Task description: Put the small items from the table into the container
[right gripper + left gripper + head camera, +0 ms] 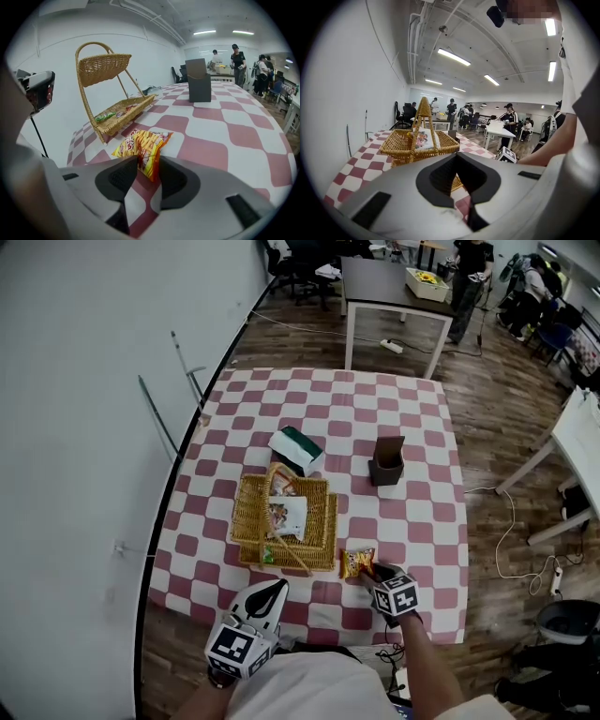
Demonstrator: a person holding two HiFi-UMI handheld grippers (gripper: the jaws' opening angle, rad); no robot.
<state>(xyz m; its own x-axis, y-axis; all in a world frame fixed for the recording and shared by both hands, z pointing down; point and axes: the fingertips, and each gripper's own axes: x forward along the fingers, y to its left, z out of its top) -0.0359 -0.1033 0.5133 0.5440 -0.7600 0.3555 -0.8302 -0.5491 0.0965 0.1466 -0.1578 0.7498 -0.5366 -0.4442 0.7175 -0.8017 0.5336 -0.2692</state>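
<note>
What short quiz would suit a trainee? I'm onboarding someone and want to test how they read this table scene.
1. Which gripper has the snack packet between its jaws?
2. True or false: the wicker basket is empty.
3. In the head view, the brown box stands: A left of the basket; B right of it; C inside it.
Key: 1 the right gripper; 2 false; 3 B.
</note>
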